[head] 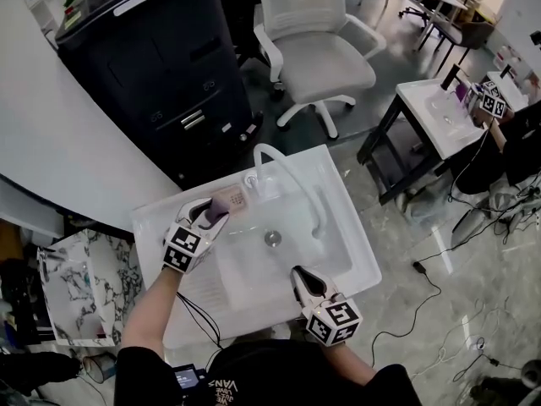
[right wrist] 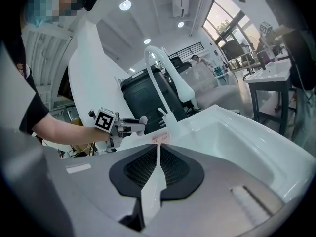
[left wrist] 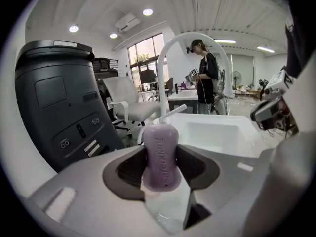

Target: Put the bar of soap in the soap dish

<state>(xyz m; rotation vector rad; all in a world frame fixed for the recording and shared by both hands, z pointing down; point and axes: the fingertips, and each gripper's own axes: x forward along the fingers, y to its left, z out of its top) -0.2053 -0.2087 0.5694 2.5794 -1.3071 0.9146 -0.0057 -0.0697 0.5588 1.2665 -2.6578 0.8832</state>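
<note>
- Soap bar (left wrist: 161,149) is pinched in my left tongs (left wrist: 160,172). The dark pads clamp its waist, and the bar stands on end, poking out past the tips.
- My right tongs (right wrist: 157,164) are pressed together with nothing between them. They hang over the front edge of the sink (head: 359,252), well apart from the bar.
- Bar is over the sink's back-left corner, just beside the pinkish square I take for the soap dish (head: 237,199). It's not in the dish yet, and I can't tell if it touches.
- Dish sits on the back edge, close against the foot of the faucet (head: 292,176).
- Risk: the bar is rounded and looks slick, and I only grip the narrow waist. It could swivel or squirt out if I squeeze harder or tilt.
- Risk: if I let go short of the dish, the bar lands on the rim or slides down the basin toward the drain (head: 272,238).
- Risk: the dish looks small and light, so my tips could shove it along the back edge or knock the faucet foot.
- Bar: purple, matte and waxy, a waisted oval with lettering along one face.
- Pads: dark, mesh-textured, rubbery-looking.
- Sink: glossy white and smooth, with a rectangular basin.
- Faucet: white, tall gooseneck arch.
- Dish: pale pink and flat, with a dotted top as far as I can make out.
</note>
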